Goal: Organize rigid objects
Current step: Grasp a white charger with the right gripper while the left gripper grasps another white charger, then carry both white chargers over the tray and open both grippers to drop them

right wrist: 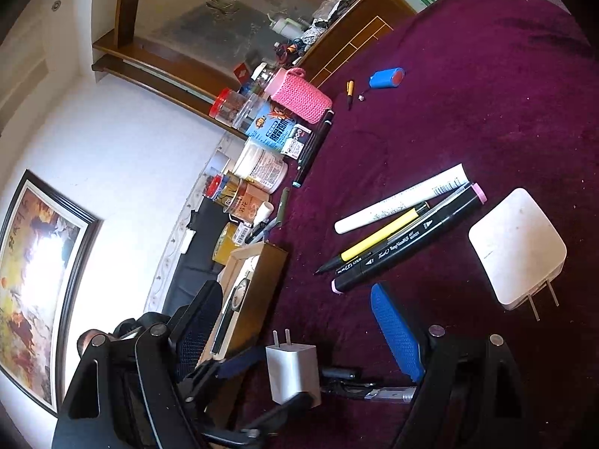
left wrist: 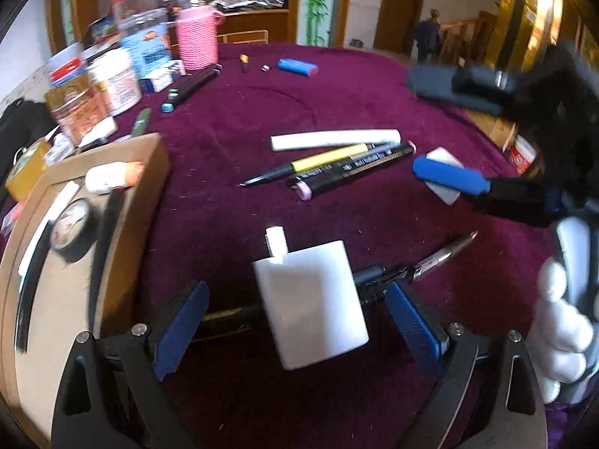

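Charger [left wrist: 310, 305] is the thing in play right now: a small white plug block sitting right between the spread fingers of the left hand-held gripper [left wrist: 299, 329], jaws wide and not touching it as far as I can tell, though whether it's resting on the surface [left wrist: 337, 86] or on the dark pen [left wrist: 430, 262] lying under it is hard to say. Just left of that gripper is the cardboard box [left wrist: 149, 172], which already has a round tape roll [left wrist: 71, 228], a white-and-orange thing [left wrist: 112, 177] and some flat strips in it, so I'd guess sorting is underway but nowhere near done. Still loose ahead of the gripper: a white tube [left wrist: 335, 138], a yellow pen [left wrist: 310, 166] and a black marker [left wrist: 355, 170] bunched together, plus a blue cylinder [left wrist: 297, 66] far off. The right hand-held gripper [right wrist: 295, 340] is also open wide and empty, with a bigger white adapter [right wrist: 518, 249] off to its right, prongs pointing back toward it. One of its pads partly covers that adapter in the left view. The box's contents are cut off by the frame edge and smeared, and the clutter of jars at the far left is too blurry to sort out.
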`<action>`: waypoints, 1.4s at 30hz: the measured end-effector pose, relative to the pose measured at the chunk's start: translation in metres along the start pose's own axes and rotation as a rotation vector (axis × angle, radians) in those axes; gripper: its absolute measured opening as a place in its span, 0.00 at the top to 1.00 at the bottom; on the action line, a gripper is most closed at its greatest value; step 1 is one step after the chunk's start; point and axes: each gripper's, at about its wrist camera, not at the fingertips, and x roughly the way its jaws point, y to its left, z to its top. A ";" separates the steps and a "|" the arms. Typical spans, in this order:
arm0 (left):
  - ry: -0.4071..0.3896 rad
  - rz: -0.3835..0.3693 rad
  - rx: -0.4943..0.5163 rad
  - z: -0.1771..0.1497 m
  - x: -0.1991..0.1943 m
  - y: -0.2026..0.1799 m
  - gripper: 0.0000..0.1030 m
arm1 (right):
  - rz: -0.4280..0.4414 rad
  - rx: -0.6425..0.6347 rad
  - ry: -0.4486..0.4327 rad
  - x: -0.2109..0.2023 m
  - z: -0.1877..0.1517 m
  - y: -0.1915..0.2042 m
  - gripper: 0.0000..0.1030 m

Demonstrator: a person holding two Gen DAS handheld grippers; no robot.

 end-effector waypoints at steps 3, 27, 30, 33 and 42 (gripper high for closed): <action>0.015 -0.078 -0.004 -0.001 0.006 0.003 0.41 | -0.038 -0.013 -0.025 -0.005 0.001 0.002 0.17; -0.057 -0.253 -0.170 -0.015 -0.064 0.083 0.49 | -0.816 -0.422 -0.057 0.007 -0.001 -0.006 0.13; -0.083 -0.246 -0.223 -0.022 -0.080 0.115 0.49 | -0.786 -0.284 -0.029 -0.001 0.010 -0.028 0.13; -0.117 -0.166 -0.261 -0.030 -0.097 0.143 0.49 | -0.751 -0.236 -0.068 -0.016 0.011 -0.033 0.36; -0.167 -0.096 -0.353 -0.047 -0.131 0.213 0.49 | -0.817 -0.204 -0.123 -0.022 0.001 -0.021 0.47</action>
